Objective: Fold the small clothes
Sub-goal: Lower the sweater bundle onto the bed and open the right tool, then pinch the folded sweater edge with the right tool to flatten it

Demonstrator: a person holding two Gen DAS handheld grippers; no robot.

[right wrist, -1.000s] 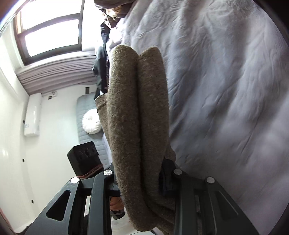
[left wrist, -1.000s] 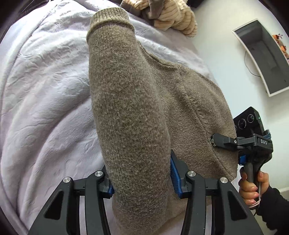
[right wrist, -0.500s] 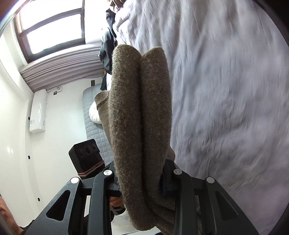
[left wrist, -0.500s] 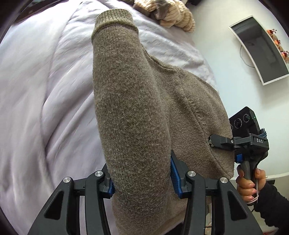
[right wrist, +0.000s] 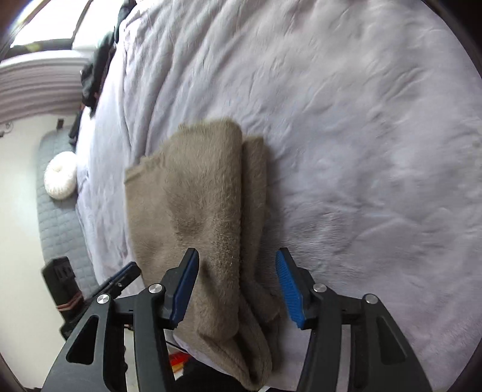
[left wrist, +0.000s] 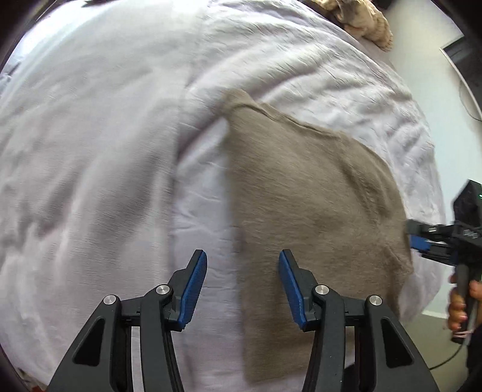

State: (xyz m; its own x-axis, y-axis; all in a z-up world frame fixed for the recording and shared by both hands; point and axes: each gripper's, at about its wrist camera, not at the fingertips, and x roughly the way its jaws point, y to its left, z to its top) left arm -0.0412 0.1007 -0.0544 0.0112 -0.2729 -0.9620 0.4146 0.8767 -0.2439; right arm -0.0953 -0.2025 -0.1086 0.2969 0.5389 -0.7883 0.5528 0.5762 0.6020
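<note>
Left wrist view shows the brown sweater (left wrist: 316, 217) lying flat on the pale bedspread (left wrist: 105, 150), folded into a long panel with one straight edge. The left hand-held gripper (left wrist: 242, 283) hovers over that edge, jaws spread, nothing between them. In the right wrist view the right hand-held gripper (right wrist: 238, 286) has just been opening; its jaws stand apart on either side of the sweater's doubled roll (right wrist: 211, 211), and the pads do not press on the knit.

As a judgement, the lengthwise fold is done and laid down — the sleeves seem tucked in, though blur hides the seams. What looks left is a crosswise fold to make a compact bundle, and perhaps a smoothing of the bunched end nearest the right gripper.

Around it: a striped beige garment (left wrist: 361, 21) heaped at the far edge of the bed, likely next in line, dark clothing (right wrist: 96, 69) at the bed's far end, and a white round cushion (right wrist: 60, 175) on a grey quilted mat (right wrist: 57, 229) on the floor. Nothing lies on the sweater itself — the bed around it is free for the next fold.
</note>
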